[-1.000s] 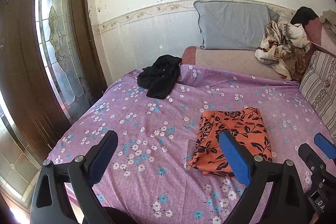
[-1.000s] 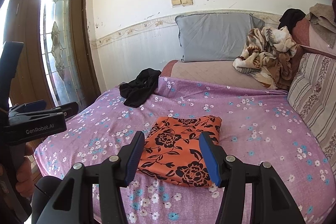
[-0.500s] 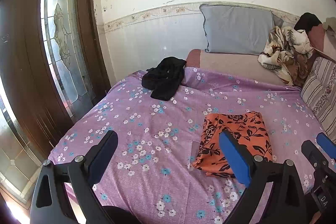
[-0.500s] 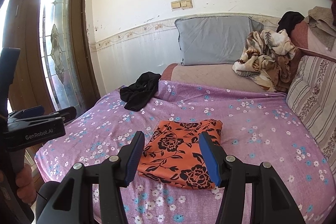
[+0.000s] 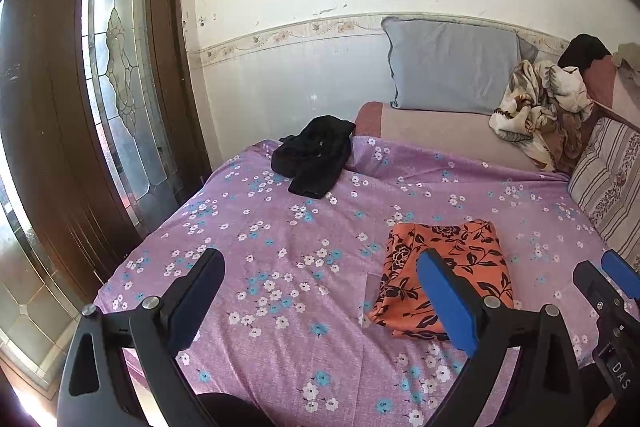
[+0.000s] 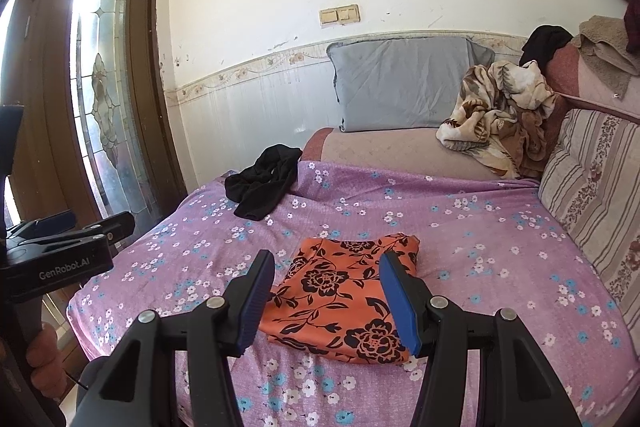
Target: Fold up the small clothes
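A folded orange cloth with black flowers [image 6: 344, 295] [image 5: 444, 267] lies flat on the purple flowered bedsheet [image 6: 460, 227] [image 5: 280, 227]. A crumpled black garment [image 6: 262, 187] [image 5: 314, 155] sits at the sheet's far left corner. My right gripper [image 6: 326, 297] hovers above the near end of the orange cloth, open, nothing between its blue pads. My left gripper [image 5: 320, 291] is open wide over bare sheet, left of the orange cloth. The left gripper also shows at the left edge of the right wrist view [image 6: 72, 231], held by a hand.
A grey pillow [image 6: 404, 83] leans on the wall behind a tan cushion. A rumpled beige patterned blanket [image 6: 500, 111] lies at the back right. A striped cushion [image 6: 596, 187] borders the bed's right side. A wooden door with leaded glass [image 5: 116, 75] stands to the left.
Both views have pulled back a little from the bed, so the orange cloth and black garment sit slightly farther off. Neither gripper's jaws have changed.
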The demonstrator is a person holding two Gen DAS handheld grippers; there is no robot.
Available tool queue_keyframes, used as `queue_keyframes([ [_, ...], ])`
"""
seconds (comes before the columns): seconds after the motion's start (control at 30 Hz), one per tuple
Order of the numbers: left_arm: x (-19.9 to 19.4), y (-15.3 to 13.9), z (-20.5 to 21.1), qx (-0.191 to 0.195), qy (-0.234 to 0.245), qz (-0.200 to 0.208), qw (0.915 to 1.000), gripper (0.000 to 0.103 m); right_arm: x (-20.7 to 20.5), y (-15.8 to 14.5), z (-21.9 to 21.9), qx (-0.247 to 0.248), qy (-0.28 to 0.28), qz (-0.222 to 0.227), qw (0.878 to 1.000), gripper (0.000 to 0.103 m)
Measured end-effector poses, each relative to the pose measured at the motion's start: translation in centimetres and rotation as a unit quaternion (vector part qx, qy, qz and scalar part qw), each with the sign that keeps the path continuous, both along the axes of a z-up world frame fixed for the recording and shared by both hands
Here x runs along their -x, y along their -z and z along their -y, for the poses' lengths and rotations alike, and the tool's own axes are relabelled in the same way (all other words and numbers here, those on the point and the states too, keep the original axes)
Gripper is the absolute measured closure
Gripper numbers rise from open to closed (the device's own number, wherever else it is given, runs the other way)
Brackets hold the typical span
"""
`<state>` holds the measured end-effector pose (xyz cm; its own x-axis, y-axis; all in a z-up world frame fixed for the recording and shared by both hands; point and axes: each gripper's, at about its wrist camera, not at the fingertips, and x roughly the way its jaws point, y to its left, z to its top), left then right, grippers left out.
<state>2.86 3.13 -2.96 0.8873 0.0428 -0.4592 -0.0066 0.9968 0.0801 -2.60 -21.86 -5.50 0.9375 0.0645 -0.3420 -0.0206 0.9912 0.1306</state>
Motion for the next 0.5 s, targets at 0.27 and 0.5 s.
queue_keyframes([
  [0.27, 1.6, -2.9, -0.9, 0.003, -0.006, 0.022, 0.9997, 0.006, 1.6, -2.9, -0.4, 0.009, 0.004, 0.02, 1.0, 0.044],
  [0.5, 3.3, -6.0, -1.6, 0.008, -0.011, 0.045, 0.9989, 0.006, 3.6, -6.4, -0.5, 0.017, 0.004, 0.036, 0.999, 0.042],
])
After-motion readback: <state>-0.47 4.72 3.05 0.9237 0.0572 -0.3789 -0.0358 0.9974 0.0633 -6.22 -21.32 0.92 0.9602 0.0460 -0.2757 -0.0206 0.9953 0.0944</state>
